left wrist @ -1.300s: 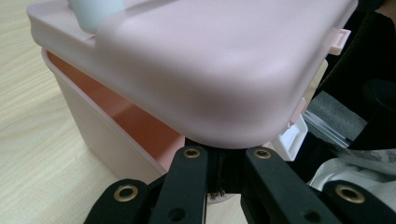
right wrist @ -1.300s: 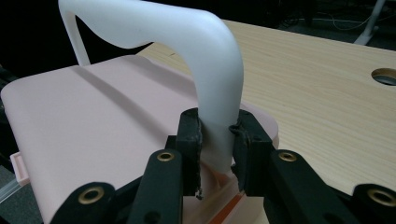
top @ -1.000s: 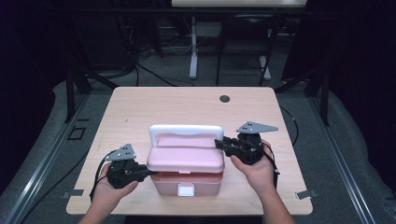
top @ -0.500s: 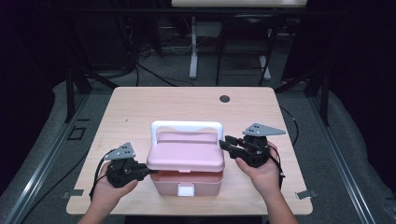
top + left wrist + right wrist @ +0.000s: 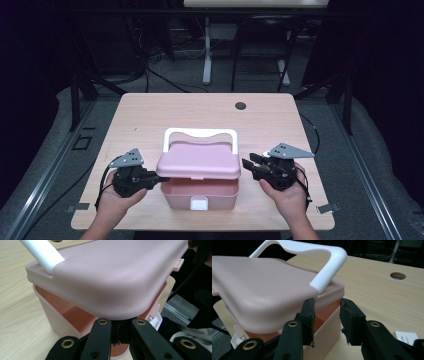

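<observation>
Sitting at the near-centre of the tabletop (image 5: 150, 115), the pink box (image 5: 200, 192) is my landmark: a pale pink tub with a white latch tab at its front and a darker salmon inside. Its lid (image 5: 199, 159), rounded at the corners and a shade lighter, is raised at the front and hinged along the back, so I look into the open gap under it. A white handle (image 5: 200, 134) lies folded back along the lid's far edge.

Left of the box, my left hand-held gripper (image 5: 150, 181) has its jaws drawn close together right under the lid's left corner; in the left gripper view the lid rests just above their tips, though I cannot tell whether they pinch anything. Right of the box, my right hand-held gripper (image 5: 251, 165) stands apart from the lid with its jaws spread.

Compared with a second ago, the lid is tipped up higher, and the right hand-held gripper has let go of the lid's right edge and pulled back from the box.
</observation>
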Demonstrator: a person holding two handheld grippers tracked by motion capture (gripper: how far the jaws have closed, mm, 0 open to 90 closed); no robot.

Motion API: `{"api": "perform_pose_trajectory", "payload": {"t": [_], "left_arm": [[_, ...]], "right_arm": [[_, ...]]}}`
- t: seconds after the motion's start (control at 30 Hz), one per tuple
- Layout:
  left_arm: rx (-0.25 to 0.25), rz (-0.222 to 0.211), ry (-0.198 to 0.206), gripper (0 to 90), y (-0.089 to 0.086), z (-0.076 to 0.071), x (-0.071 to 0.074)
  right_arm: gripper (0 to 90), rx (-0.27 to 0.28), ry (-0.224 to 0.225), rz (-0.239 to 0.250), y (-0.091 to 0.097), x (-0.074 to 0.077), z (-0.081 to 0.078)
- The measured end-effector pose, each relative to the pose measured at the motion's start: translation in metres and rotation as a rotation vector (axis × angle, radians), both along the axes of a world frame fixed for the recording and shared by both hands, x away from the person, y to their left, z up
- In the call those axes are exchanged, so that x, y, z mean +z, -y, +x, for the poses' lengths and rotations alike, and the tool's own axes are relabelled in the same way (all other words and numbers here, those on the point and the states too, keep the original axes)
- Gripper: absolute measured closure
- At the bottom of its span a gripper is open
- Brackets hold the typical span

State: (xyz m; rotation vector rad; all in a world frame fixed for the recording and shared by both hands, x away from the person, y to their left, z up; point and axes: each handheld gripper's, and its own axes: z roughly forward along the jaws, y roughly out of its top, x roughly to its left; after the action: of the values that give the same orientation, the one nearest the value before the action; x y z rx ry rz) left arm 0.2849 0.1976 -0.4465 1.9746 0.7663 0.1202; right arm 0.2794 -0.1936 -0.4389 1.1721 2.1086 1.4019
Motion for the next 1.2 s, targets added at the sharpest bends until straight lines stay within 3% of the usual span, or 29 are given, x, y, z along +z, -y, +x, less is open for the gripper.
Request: {"api": "perform_pose_trajectory", "payload": {"t": [0.17,0.47,0.77,1.07,1.2], "left_arm": [[-0.003,-0.001,-0.003,89.2,-0.001,0.003,0.004],[0.009,-0.011,0.011,89.3,0.0,0.006,0.012],[0.01,-0.01,0.022,89.3,0.0,0.012,0.021],[0.014,-0.012,0.034,89.3,0.001,0.018,0.029],[0.012,-0.016,0.03,89.3,0.001,0.021,0.032]], "right_arm": [[73.4,0.017,-0.032,-0.018,-0.001,-0.007,-0.004],[80.9,0.053,-0.046,-0.033,-0.01,-0.019,-0.011],[83.2,0.099,-0.087,-0.044,-0.02,-0.033,-0.014],[85.1,0.132,-0.084,-0.036,-0.028,-0.039,-0.019],[85.1,0.146,-0.089,-0.054,-0.034,-0.042,-0.02]]}}
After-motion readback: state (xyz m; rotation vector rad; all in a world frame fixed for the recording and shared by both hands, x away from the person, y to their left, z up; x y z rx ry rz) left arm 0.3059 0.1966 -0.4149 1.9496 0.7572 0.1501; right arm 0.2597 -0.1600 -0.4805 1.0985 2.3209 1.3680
